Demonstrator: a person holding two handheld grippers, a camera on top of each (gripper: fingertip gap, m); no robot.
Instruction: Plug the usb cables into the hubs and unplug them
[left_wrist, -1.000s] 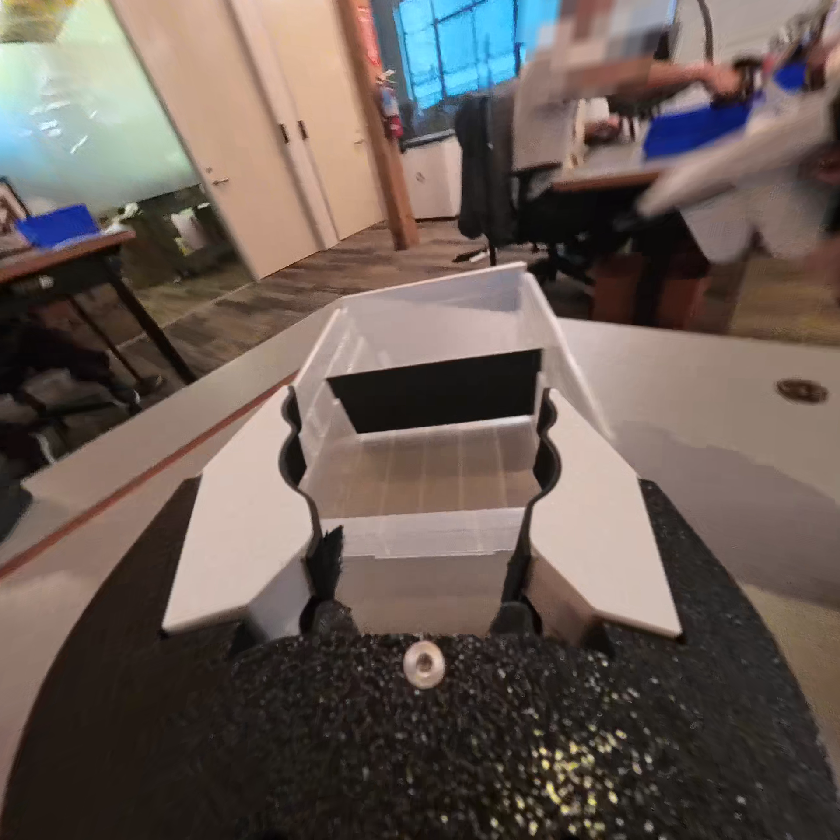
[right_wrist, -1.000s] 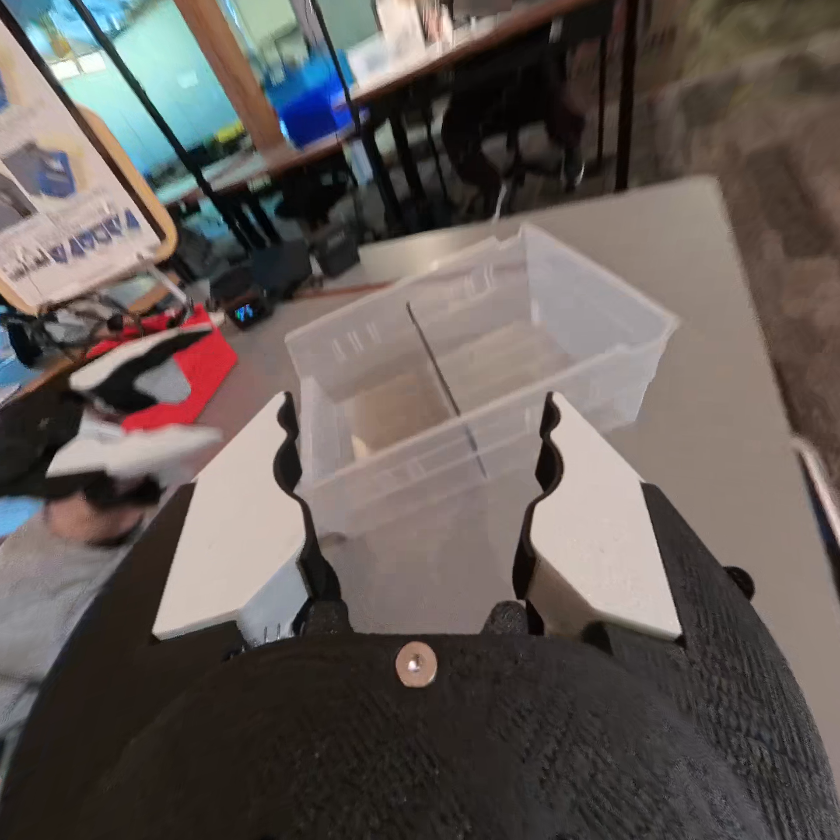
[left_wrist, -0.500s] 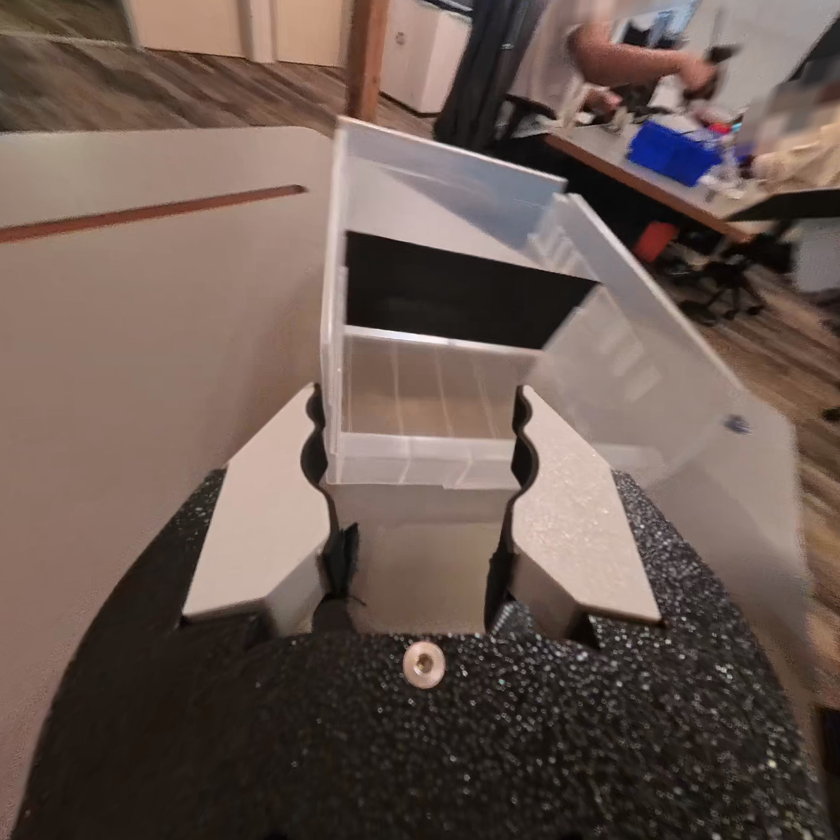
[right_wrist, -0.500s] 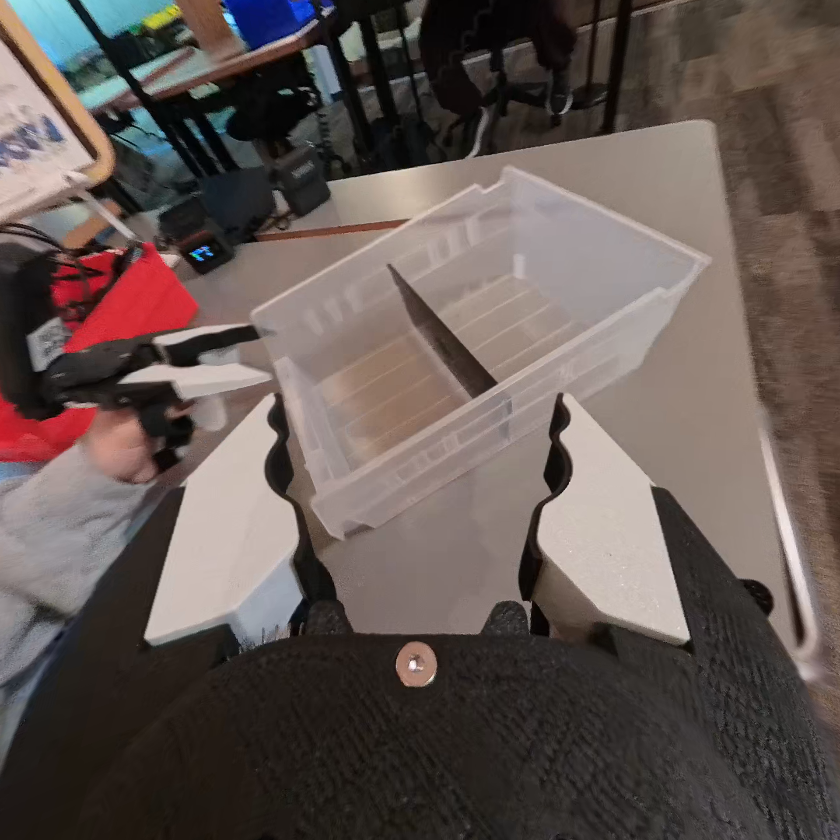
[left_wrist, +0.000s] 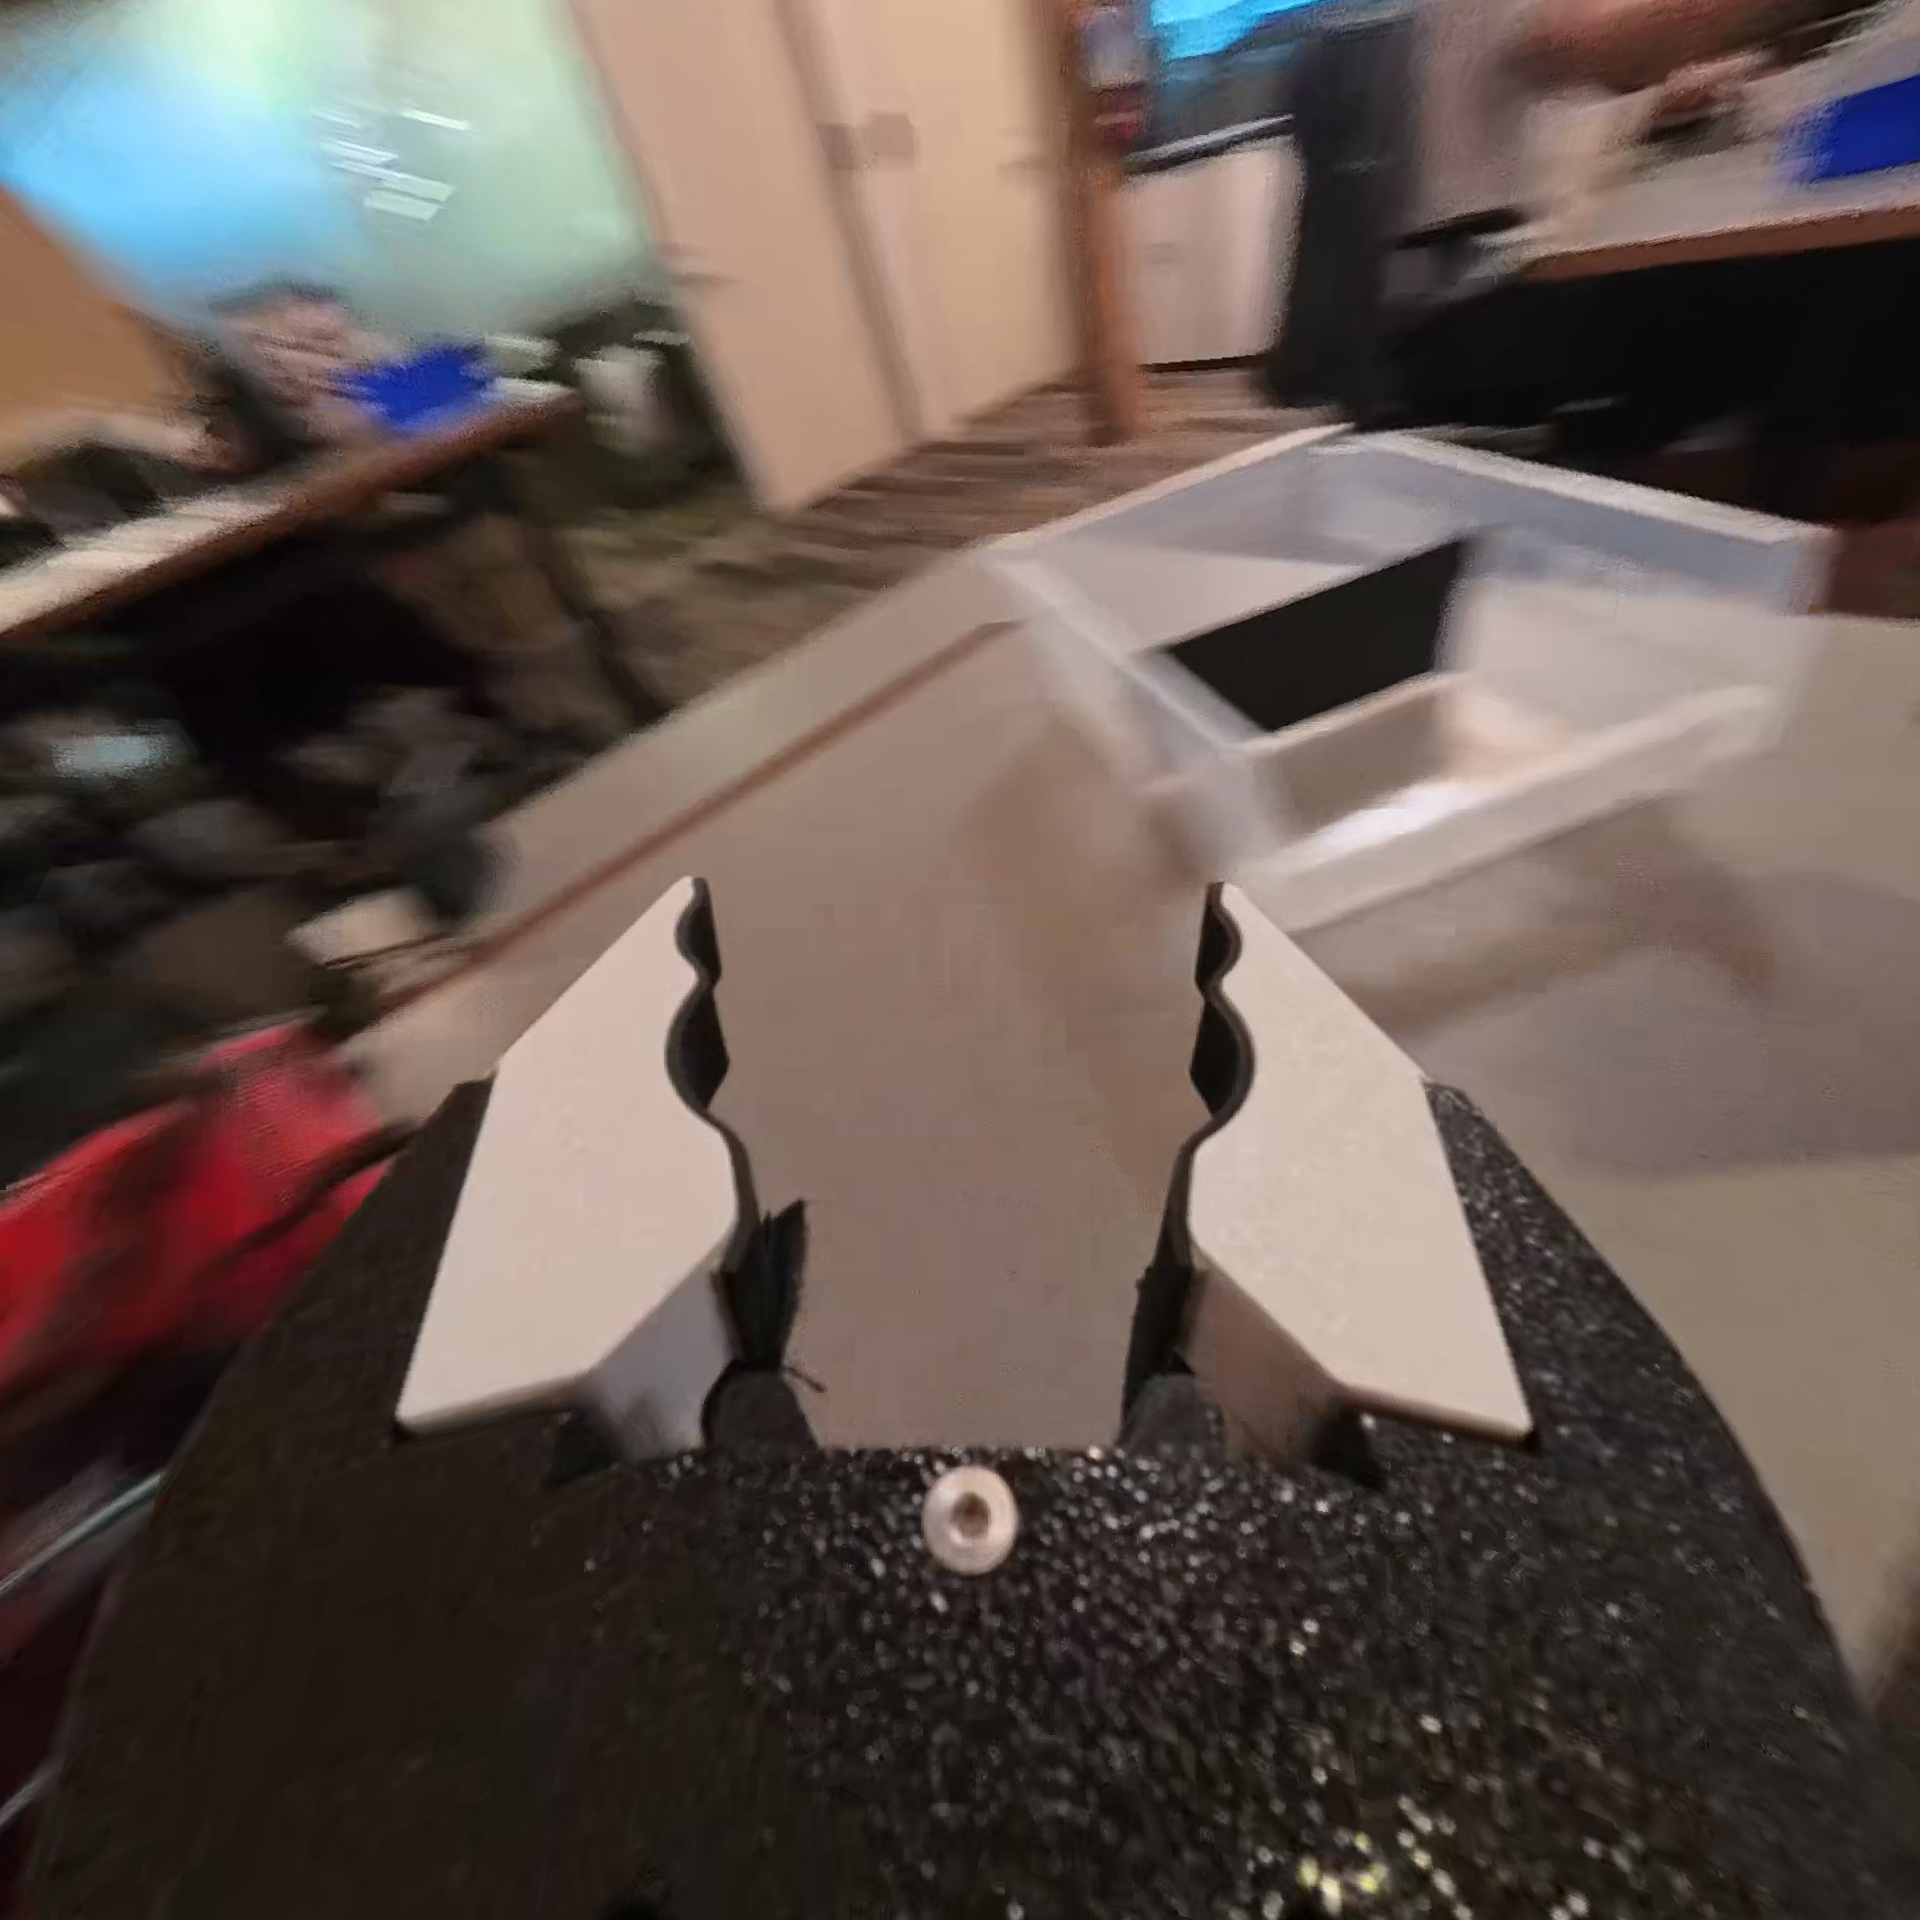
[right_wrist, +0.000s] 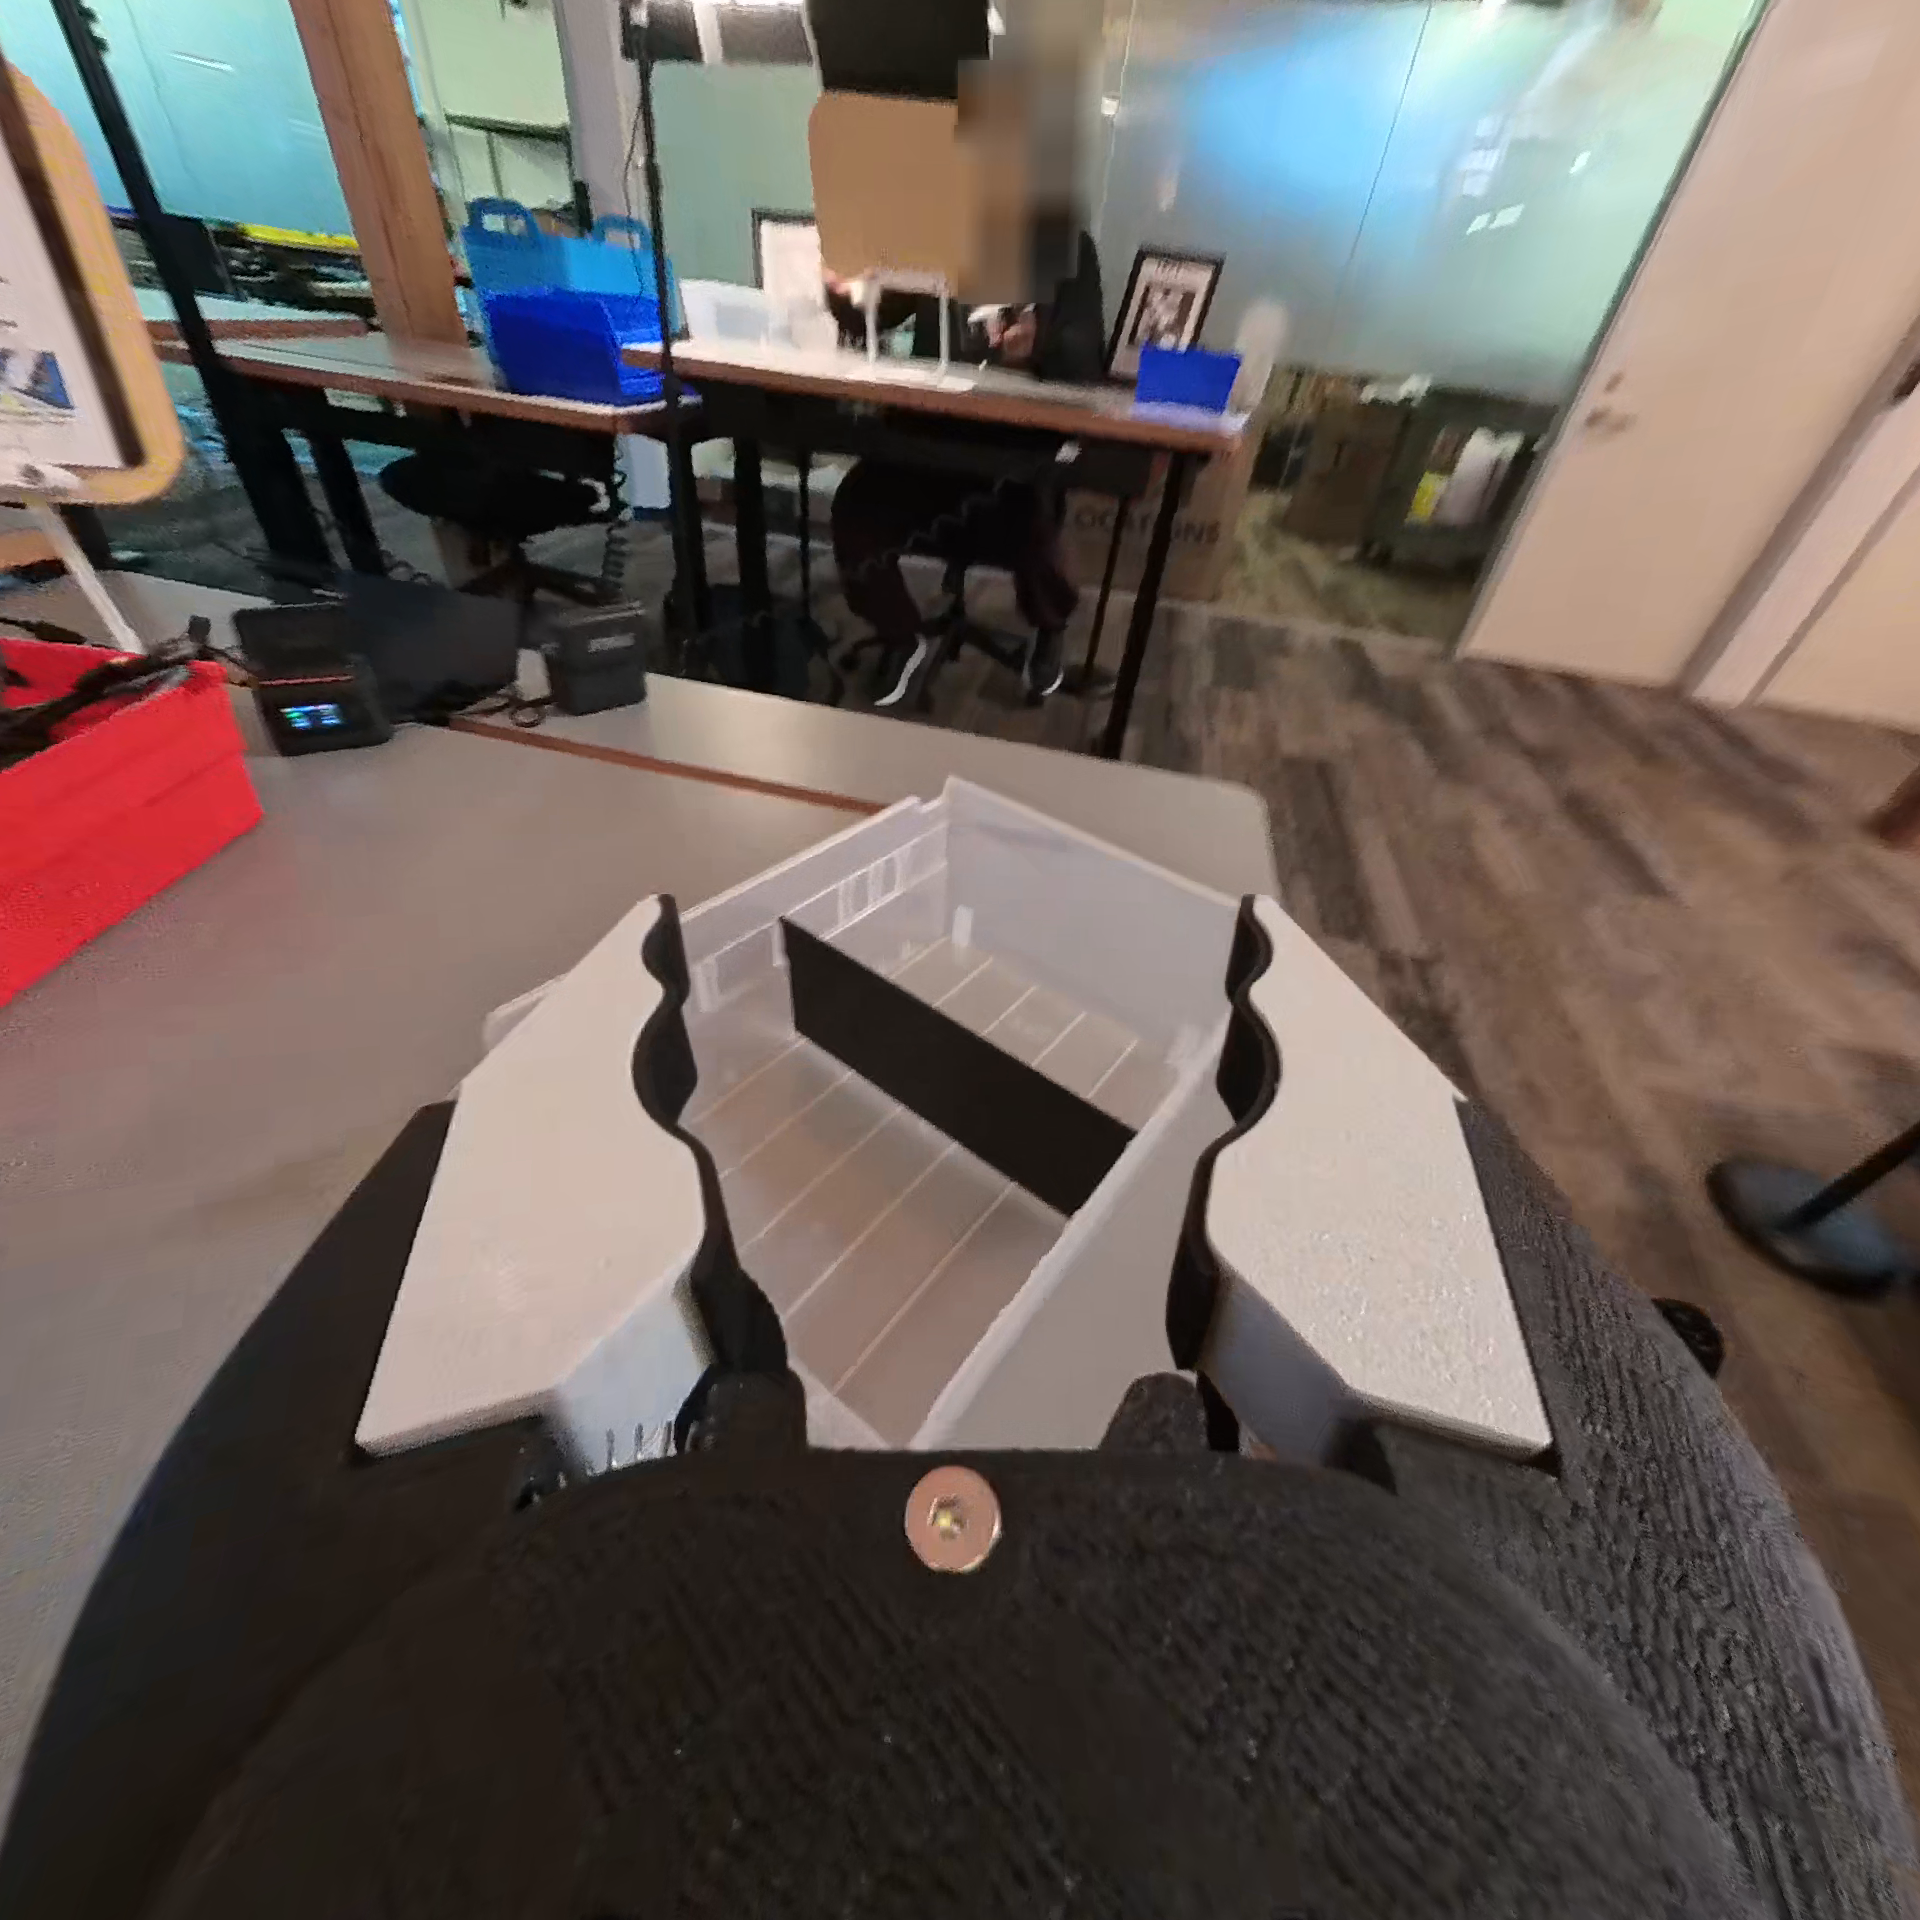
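Observation:
A clear plastic bin (right_wrist: 1049, 935) with a black divider (right_wrist: 935, 1049) stands on the grey table (right_wrist: 312, 987); both of its compartments are empty. My right gripper (right_wrist: 956, 935) is open and empty, right above the bin's near corner. My left gripper (left_wrist: 956, 914) is open and empty over bare table, with the bin (left_wrist: 1455, 665) ahead to its right; this view is blurred by motion. No usb cable or hub shows in either view.
A red crate (right_wrist: 104, 800) with dark cables sits at the table's left, also a red blur in the left wrist view (left_wrist: 156, 1226). A black device (right_wrist: 312, 707) sits at the table's far edge. Desks, chairs and a seated person lie beyond. The table's right edge drops to the floor.
My left gripper has swung left, off the bin's end, so the bin now lies to its right. My right gripper has moved in over the bin's near corner and turned towards the desks.

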